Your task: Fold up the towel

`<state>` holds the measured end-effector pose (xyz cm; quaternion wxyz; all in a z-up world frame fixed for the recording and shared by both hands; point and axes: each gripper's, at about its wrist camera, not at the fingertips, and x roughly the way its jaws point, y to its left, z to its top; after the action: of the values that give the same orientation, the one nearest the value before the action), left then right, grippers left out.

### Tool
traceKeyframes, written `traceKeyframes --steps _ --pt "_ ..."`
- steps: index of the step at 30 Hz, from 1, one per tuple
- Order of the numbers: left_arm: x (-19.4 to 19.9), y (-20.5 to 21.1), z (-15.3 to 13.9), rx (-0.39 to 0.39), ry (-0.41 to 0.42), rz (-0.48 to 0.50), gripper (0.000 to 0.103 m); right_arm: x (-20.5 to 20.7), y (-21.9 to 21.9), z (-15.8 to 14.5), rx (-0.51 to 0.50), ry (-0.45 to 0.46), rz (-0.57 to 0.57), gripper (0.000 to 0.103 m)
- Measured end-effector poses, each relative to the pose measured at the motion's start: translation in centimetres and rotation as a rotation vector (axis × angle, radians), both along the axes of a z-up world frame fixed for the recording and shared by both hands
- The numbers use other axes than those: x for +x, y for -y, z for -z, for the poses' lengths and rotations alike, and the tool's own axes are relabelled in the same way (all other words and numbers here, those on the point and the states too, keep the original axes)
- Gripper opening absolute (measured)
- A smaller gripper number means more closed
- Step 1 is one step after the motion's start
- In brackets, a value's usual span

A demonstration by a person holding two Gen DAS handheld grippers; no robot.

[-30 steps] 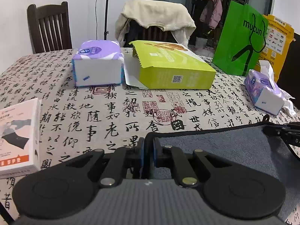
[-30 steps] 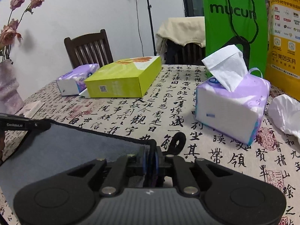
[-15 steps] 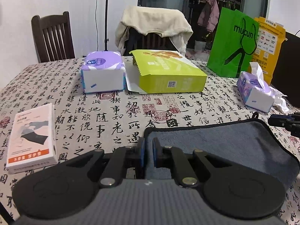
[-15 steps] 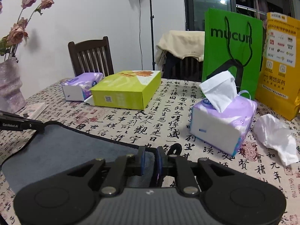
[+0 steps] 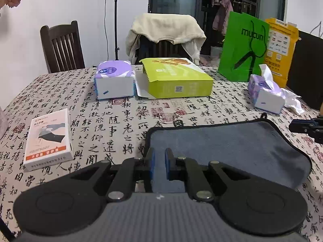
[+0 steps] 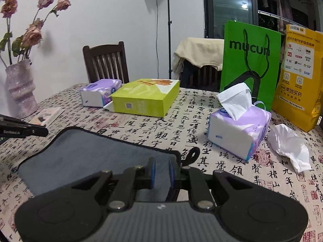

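Note:
A dark grey towel with black trim (image 5: 226, 147) lies flat on the calligraphy tablecloth; it also shows in the right wrist view (image 6: 97, 157). My left gripper (image 5: 159, 158) is open, its jaws a small gap apart over the towel's left corner. My right gripper (image 6: 160, 168) is open over the towel's right corner, beside the black hanging loop (image 6: 191, 154). Neither holds the cloth. The right gripper's tip shows at the right edge of the left wrist view (image 5: 306, 128).
On the table are a white booklet box (image 5: 48, 139), a purple tissue pack (image 5: 114, 79), a lime green box (image 5: 175, 77), an open tissue pack (image 6: 238, 123), a crumpled tissue (image 6: 288, 143), a green bag (image 6: 250, 60), a yellow bag (image 6: 300, 74) and a vase (image 6: 20, 86).
Both grippers were shut on the towel's corners a second ago. They have opened, released the towel onto the table, and risen and drawn back.

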<state>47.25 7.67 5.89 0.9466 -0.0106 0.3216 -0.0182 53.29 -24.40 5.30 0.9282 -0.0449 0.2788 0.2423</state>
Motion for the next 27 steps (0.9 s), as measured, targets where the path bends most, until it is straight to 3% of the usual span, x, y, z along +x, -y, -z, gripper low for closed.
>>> traceKeyframes --steps 5,27 --pt "-1.7 0.8 -0.4 0.019 0.017 0.001 0.01 -1.7 0.1 -0.4 0.01 0.017 -0.018 0.019" --pt "-9.0 2.2 -1.8 0.016 0.072 0.026 0.012 -8.9 1.4 -1.2 0.033 0.06 -0.026 0.021"
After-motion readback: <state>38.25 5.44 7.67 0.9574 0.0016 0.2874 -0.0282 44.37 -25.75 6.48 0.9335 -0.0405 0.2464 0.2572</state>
